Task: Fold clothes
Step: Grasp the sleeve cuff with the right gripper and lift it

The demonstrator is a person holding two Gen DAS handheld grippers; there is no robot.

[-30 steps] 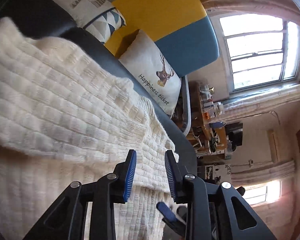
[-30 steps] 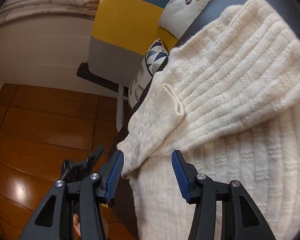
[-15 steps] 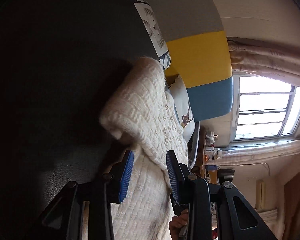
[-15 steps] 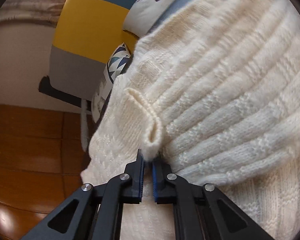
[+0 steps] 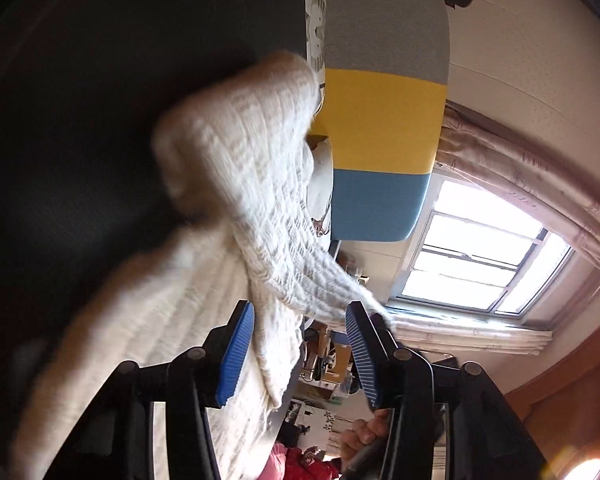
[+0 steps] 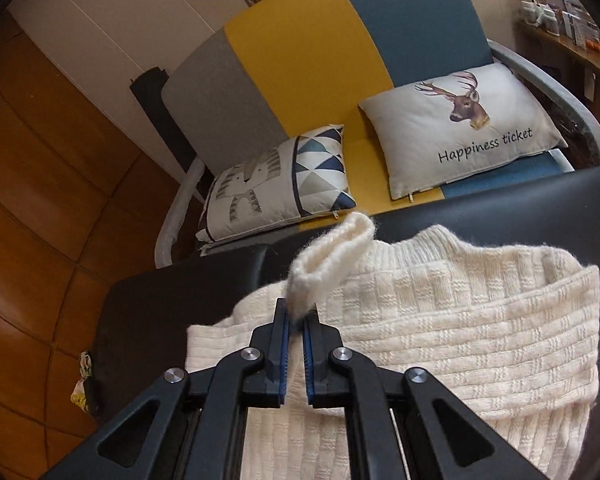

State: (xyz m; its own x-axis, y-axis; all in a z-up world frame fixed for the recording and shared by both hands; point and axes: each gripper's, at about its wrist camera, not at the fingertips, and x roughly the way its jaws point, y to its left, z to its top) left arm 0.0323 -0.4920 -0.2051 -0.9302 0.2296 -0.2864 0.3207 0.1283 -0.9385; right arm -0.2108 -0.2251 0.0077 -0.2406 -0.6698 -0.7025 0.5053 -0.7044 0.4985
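A cream knitted sweater [image 6: 440, 312] lies on a black padded table [image 6: 540, 208], its body folded over with the collar toward the sofa. My right gripper [image 6: 296, 312] is shut on the ribbed sleeve cuff [image 6: 332, 256] and holds it raised above the sweater's left part. In the left wrist view the sweater [image 5: 240, 168] looks blurred and stretches across the dark table [image 5: 80, 100]. My left gripper [image 5: 300, 312] stands open, wide apart, with a strip of the knit running between and behind its blue pads [image 5: 236, 352]; the pads do not pinch it.
A grey, yellow and blue sofa [image 6: 308, 60] stands behind the table with a deer pillow [image 6: 460, 120] and a triangle-pattern pillow [image 6: 284, 188]. Wooden floor [image 6: 40, 220] lies left. A person's hand [image 5: 364, 436] shows low in the left wrist view, beside a bright window [image 5: 480, 260].
My right gripper closed on the sleeve cuff and has lifted it off the sweater. My left gripper swung along the table edge and its jaws stand wider apart than before.
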